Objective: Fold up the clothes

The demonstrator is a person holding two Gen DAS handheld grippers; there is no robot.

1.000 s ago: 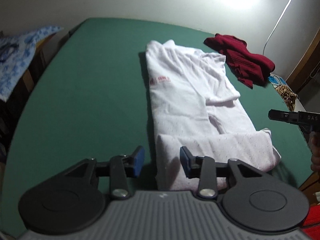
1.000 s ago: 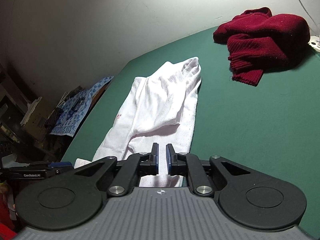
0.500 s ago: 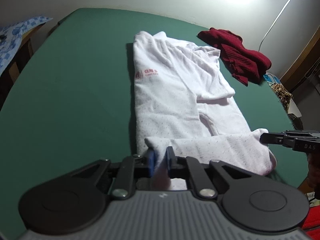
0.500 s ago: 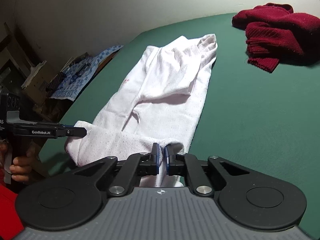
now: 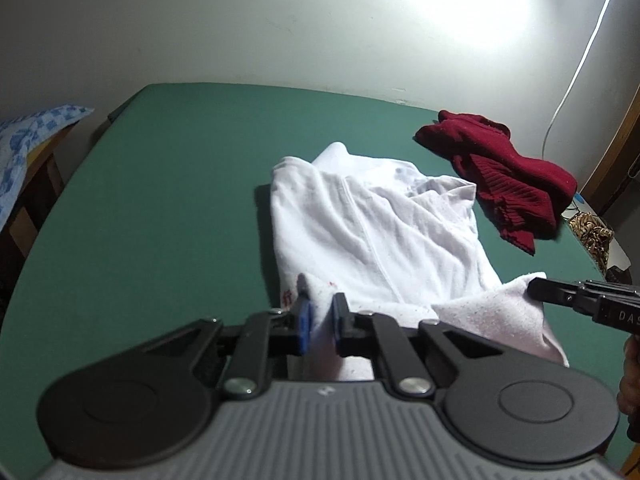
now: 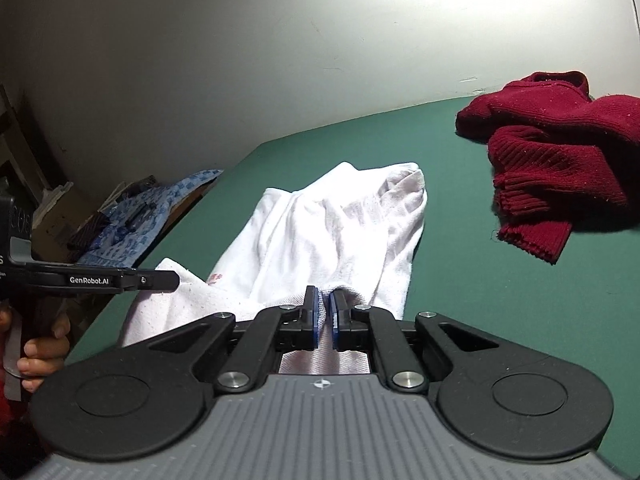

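I am seeing the white shirt (image 5: 372,232) lying across the middle of the frame on the green table (image 5: 160,200), its near hem lifted. My left gripper (image 5: 320,312) is clenching 1 corner of that hem, and my right gripper (image 6: 324,312) is pinching the other. A red sweater (image 6: 556,152) is sitting crumpled at the upper right, apart from the shirt.

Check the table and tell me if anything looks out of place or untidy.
The dark red sweater lies crumpled in a heap on the green table, unfolded, just beyond the white shirt. The shirt itself is mid-fold, its near hem lifted by the left gripper and right gripper. Nothing looks spilled or damaged.
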